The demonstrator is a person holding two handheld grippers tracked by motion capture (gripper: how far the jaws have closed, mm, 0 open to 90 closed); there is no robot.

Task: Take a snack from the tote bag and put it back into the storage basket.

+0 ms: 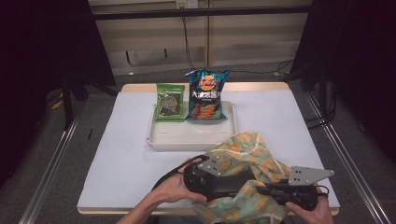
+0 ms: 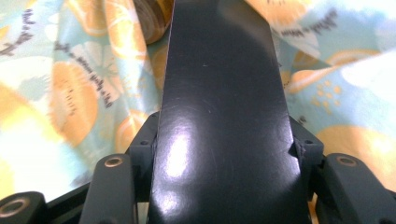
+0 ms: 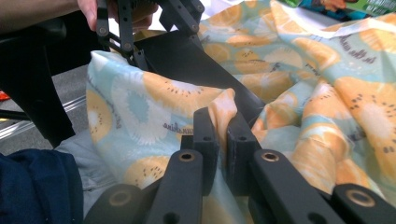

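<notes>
A cloth bag (image 1: 243,156) printed with orange slices on pale blue lies crumpled at the table's front edge. My left gripper (image 1: 205,179) is shut on a flat, glossy black pack (image 2: 224,116), gripping it by both long sides. The pack's far end pokes in among the bag's folds. In the right gripper view the black pack (image 3: 196,60) slants down into the bag's mouth. My right gripper (image 3: 223,126) is shut on a pinch of the bag's rim (image 3: 224,100) and holds it up. In the high view the right gripper (image 1: 275,189) sits at the bag's near right.
A white tray (image 1: 187,140) stands mid-table behind the bag. A green snack packet (image 1: 170,101) and a blue crisp bag (image 1: 207,93) lean upright at its back. The white table top (image 1: 126,149) ends just in front of my hands.
</notes>
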